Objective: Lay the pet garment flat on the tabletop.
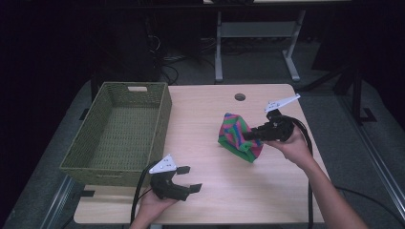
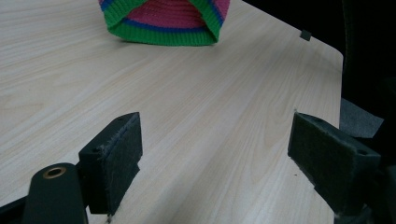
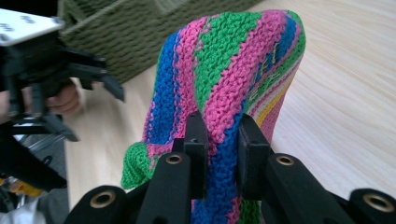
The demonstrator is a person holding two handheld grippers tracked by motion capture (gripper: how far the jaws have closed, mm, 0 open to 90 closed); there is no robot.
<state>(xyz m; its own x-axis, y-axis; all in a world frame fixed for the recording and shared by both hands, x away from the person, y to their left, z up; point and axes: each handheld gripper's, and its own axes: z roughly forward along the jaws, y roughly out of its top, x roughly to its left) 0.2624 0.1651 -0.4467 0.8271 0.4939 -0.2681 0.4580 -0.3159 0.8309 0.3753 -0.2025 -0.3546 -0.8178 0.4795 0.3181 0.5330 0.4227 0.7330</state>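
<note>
**Lifting the knitted hat toward the basket**

Pinching a fold of the striped knitted hat [image 3: 224, 84] between the pads of the right gripper [image 3: 223, 140], jaws clenched on the wool. Hanging partly off the table [image 1: 210, 191], the hat [image 1: 239, 136] sits right of centre, well apart from the woven green basket [image 1: 119, 133] at the left. Left gripper [image 1: 184, 179] waiting near the front edge beside the basket's near corner, jaws released and wide with nothing between the pads [image 2: 121, 154].

Judged as the step in hand: carrying the hat across and dropping it into the basket. Doing it well probably means:

- Keeping the pinch firm; loose knit stretches and can creep out of a narrow grip.
- Raising high enough that the drooping green brim clears both the tabletop and the basket's rim.
- Travelling smoothly, without swinging the slack cloth.
- Holding the left gripper aside, out of the path.
- Releasing only once above the basket's open middle, not over its wall.
</note>
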